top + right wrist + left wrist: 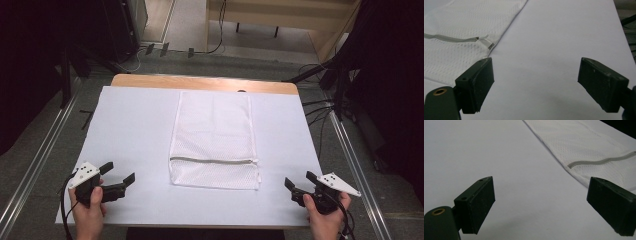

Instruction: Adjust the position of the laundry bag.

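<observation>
A white mesh laundry bag (pixel 214 140) lies flat in the middle of the white table cover (pixel 135 125), its grey zipper (pixel 212 161) running across near its front end. The zipper (pixel 599 161) (pixel 449 38) is closed, with its pull (pixel 485 40) at the bag's right edge. My left gripper (pixel 120 172) (pixel 540 207) is held open at the front left, apart from the bag (pixel 586 142). At the front right my right gripper (pixel 300 180) (pixel 535 85) is open too, with nothing between its jaws and the bag (pixel 461 22) off to its left.
The wooden table edge (pixel 200 81) shows at the back. Metal rails (pixel 355 160) run along both sides of the table on the floor. Cables (pixel 320 107) and dark stands sit to the right, dark equipment at the back left.
</observation>
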Tool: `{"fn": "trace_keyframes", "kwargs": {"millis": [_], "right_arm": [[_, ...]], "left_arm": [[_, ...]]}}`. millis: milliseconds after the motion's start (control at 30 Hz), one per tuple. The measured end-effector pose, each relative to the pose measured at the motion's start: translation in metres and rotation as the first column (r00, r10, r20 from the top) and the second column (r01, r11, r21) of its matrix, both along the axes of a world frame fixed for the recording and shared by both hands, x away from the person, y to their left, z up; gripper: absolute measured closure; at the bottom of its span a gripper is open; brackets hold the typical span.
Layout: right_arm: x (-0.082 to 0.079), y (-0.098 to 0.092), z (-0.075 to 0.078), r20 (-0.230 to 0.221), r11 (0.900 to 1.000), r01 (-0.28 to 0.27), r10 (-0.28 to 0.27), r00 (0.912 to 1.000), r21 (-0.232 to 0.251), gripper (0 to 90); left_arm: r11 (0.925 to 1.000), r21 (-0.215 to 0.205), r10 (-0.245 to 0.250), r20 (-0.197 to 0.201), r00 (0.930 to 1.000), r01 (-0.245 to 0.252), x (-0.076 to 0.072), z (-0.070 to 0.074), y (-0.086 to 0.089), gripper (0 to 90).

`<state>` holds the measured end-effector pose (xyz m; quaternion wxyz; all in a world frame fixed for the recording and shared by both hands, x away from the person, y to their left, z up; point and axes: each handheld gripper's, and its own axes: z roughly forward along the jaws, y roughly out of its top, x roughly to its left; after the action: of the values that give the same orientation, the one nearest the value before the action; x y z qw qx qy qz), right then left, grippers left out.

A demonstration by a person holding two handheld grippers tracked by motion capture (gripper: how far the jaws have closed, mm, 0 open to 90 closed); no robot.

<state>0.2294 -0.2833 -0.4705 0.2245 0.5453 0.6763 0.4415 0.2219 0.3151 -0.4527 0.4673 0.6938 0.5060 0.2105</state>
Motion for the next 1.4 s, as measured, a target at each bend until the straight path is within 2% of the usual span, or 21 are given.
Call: {"fn": "trace_keyframes", "kwargs": {"millis": [233, 300, 333, 367, 400, 467, 533, 567, 700, 767, 800, 900, 1000, 1033, 1067, 1100, 1167, 1300, 1400], "right_arm": [[-0.002, 0.000, 0.001, 0.007, 1.000, -0.001, 0.001, 1.0000, -0.006, 13.9], [-0.002, 0.000, 0.002, 0.007, 1.000, 0.000, 0.000, 1.0000, -0.004, 13.9], [-0.002, 0.000, 0.002, 0.008, 1.000, -0.001, 0.001, 1.0000, -0.005, 13.9], [-0.002, 0.000, 0.002, 0.008, 1.000, -0.001, 0.001, 1.0000, -0.005, 13.9], [-0.002, 0.002, 0.001, 0.005, 1.000, -0.004, 0.004, 1.0000, -0.007, 14.0], [-0.001, 0.003, 0.001, 0.004, 1.000, -0.008, 0.008, 1.0000, -0.009, 14.0], [-0.001, 0.003, 0.001, 0.003, 1.000, -0.009, 0.009, 1.0000, -0.010, 13.9], [-0.001, 0.003, 0.001, 0.003, 1.000, -0.010, 0.010, 0.9999, -0.010, 14.0], [-0.001, 0.003, 0.001, 0.002, 1.000, -0.008, 0.008, 1.0000, -0.011, 14.0], [-0.001, 0.003, 0.000, 0.000, 1.000, -0.004, 0.004, 1.0000, -0.007, 14.0], [0.000, 0.003, 0.000, -0.001, 1.000, -0.004, 0.004, 1.0000, -0.004, 14.0], [-0.002, 0.006, 0.001, 0.003, 1.000, -0.009, 0.009, 1.0000, -0.009, 14.0], [-0.003, 0.007, 0.002, 0.006, 1.000, -0.009, 0.009, 0.9999, -0.016, 14.0], [-0.002, 0.006, 0.001, 0.007, 1.000, -0.012, 0.012, 0.9999, -0.020, 14.0], [-0.002, 0.005, 0.000, 0.001, 1.000, -0.007, 0.007, 1.0000, -0.018, 14.0], [-0.002, 0.005, 0.000, 0.001, 1.000, -0.007, 0.007, 1.0000, -0.018, 14.0], [-0.001, 0.003, -0.001, -0.003, 1.000, -0.003, 0.003, 1.0000, -0.015, 14.0], [0.000, 0.004, -0.001, -0.007, 1.000, -0.012, 0.012, 0.9999, -0.023, 14.0], [0.000, 0.005, -0.001, -0.010, 1.000, -0.013, 0.013, 0.9999, -0.025, 14.1]], "left_arm": [[0.9997, 0.011, -0.022, -0.009, 0.9997, 0.022, 0.006, 0.000, -0.020, 8.4], [0.9997, -0.003, -0.023, -0.015, 0.9996, 0.023, 0.007, 0.000, -0.028, 8.7], [0.9999, -0.008, -0.008, -0.018, 0.9998, 0.008, 0.009, 0.002, -0.037, 13.4], [0.9999, -0.008, -0.008, -0.018, 0.9998, 0.008, 0.009, 0.002, -0.037, 14.6], [0.9992, -0.009, -0.040, -0.011, 0.9992, 0.040, 0.011, 0.004, -0.048, 13.8], [0.9985, -0.018, -0.052, -0.013, 0.9986, 0.052, 0.013, 0.004, -0.054, 15.2], [0.9987, 0.013, -0.048, -0.022, 0.9986, 0.049, 0.018, 0.004, -0.066, 17.1], [0.9986, 0.019, -0.049, -0.028, 0.9984, 0.049, 0.022, 0.002, -0.076, 22.9], [0.9978, 0.039, -0.052, -0.050, 0.9974, 0.054, 0.029, -0.001, -0.088, 27.4], [0.9973, 0.031, -0.065, -0.069, 0.9956, 0.067, 0.035, -0.003, -0.094, 30.0], [0.9976, 0.019, -0.065, -0.077, 0.9949, 0.066, 0.042, -0.004, -0.099, 34.1], [0.9971, 0.009, -0.075, -0.084, 0.9937, 0.076, 0.048, -0.003, -0.107, 39.3], [0.9947, 0.013, -0.100, -0.094, 0.9905, 0.102, 0.048, -0.004, -0.112, 42.4], [0.9940, 0.024, -0.104, -0.103, 0.9893, 0.107, 0.048, -0.005, -0.115, 45.4], [0.9931, 0.034, -0.107, -0.127, 0.9861, 0.112, 0.048, -0.007, -0.118, 45.9], [0.9931, 0.034, -0.107, -0.127, 0.9861, 0.112, 0.048, -0.007, -0.118, 45.7], [0.9924, 0.035, -0.111, -0.152, 0.9820, 0.118, 0.047, -0.008, -0.119, 45.1], [0.9873, 0.089, -0.114, -0.182, 0.9767, 0.132, 0.033, -0.011, -0.125, 43.4], [0.9856, 0.099, -0.115, -0.196, 0.9738, 0.137, 0.031, -0.014, -0.126, 52.5]]}}
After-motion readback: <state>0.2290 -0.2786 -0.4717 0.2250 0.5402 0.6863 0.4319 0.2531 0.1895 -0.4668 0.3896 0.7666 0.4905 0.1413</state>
